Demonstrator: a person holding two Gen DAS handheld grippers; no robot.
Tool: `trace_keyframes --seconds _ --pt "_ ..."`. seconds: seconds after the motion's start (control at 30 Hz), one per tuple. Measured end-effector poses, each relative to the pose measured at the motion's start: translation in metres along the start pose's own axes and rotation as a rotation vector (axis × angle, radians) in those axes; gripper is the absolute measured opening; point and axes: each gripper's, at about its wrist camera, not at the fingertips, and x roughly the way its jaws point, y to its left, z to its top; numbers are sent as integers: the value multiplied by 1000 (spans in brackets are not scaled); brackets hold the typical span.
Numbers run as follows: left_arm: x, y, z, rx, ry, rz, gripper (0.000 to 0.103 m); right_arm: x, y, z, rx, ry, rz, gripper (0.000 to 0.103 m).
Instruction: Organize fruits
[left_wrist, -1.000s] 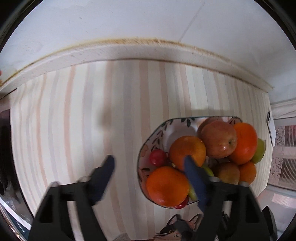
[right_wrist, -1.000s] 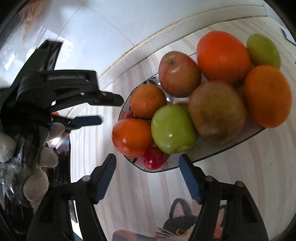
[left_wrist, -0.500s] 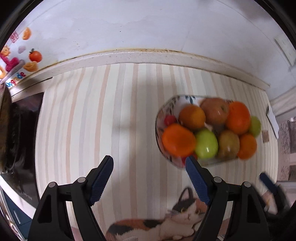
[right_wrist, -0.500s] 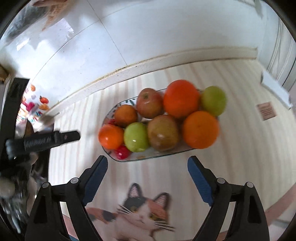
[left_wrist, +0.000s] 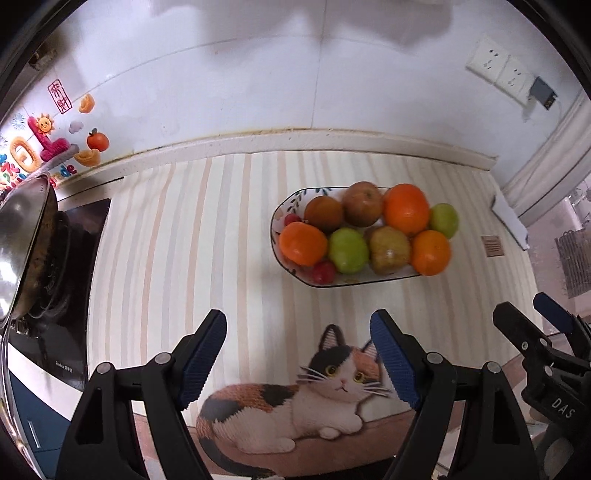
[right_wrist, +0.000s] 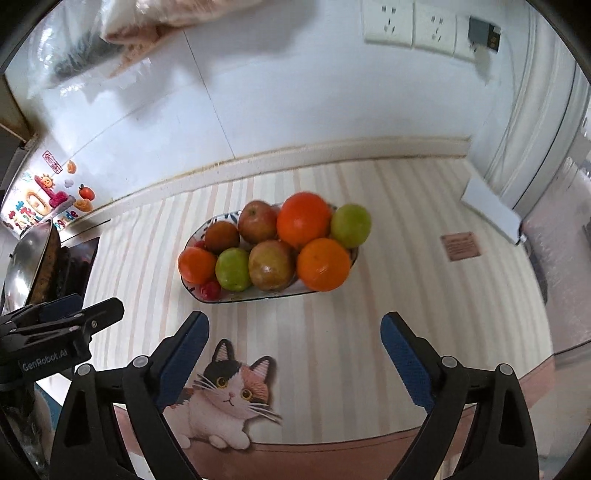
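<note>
The left gripper (left_wrist: 297, 354) and right gripper (right_wrist: 293, 356) have both withdrawn from the oval patterned ceramic fruit plate (left_wrist: 277, 221), jaws apart and empty. The plate (fruit piled full) now sits at 12 o'clock on the striped worktop (left_wrist: 177, 236), well apart from both.

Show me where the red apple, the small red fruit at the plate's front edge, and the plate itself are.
red apple (right_wrist: 257, 226): right wrist view, middle of its skin.
small red fruit (right_wrist: 211, 290): right wrist view, its centre.
plate (right_wrist: 258, 296): right wrist view, bare front rim.
</note>
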Motion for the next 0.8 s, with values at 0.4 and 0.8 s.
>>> trace_keyframes --seconds 0.4,0.8 --pt "-38 -14 -24 -48 -66 25 79 -53 -12 -1 -49 -80 17 100" --pt "-99 -25 -58 -82 -198 91 79 -114 -2 -25 -134 -143 51 100"
